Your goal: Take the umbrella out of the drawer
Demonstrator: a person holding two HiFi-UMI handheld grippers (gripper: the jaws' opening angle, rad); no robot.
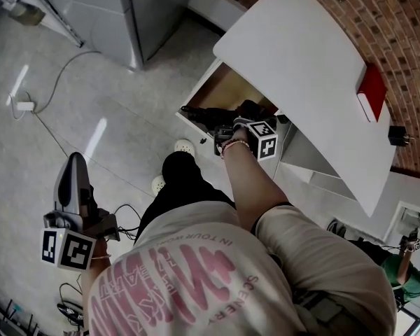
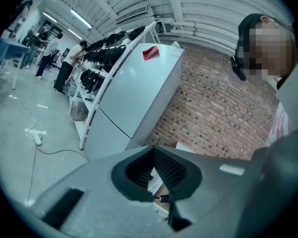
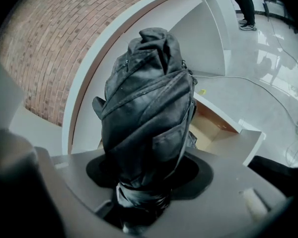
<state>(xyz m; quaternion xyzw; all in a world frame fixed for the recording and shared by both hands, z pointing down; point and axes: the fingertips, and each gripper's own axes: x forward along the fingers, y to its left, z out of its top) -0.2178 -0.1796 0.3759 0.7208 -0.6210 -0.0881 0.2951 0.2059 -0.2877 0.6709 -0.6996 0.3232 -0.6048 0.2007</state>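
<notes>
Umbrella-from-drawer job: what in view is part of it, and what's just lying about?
Job:
- umbrella, folded, clamped in the right gripper
- open drawer

Lying about:
- left gripper, empty, off to the side
- red object on the white top
- power strip on the floor

charcoal-black umbrella, tan woody drawer inside, plain white cabinet top, reddish-brown brick wall, pale tee with pink print, light grey floor
</notes>
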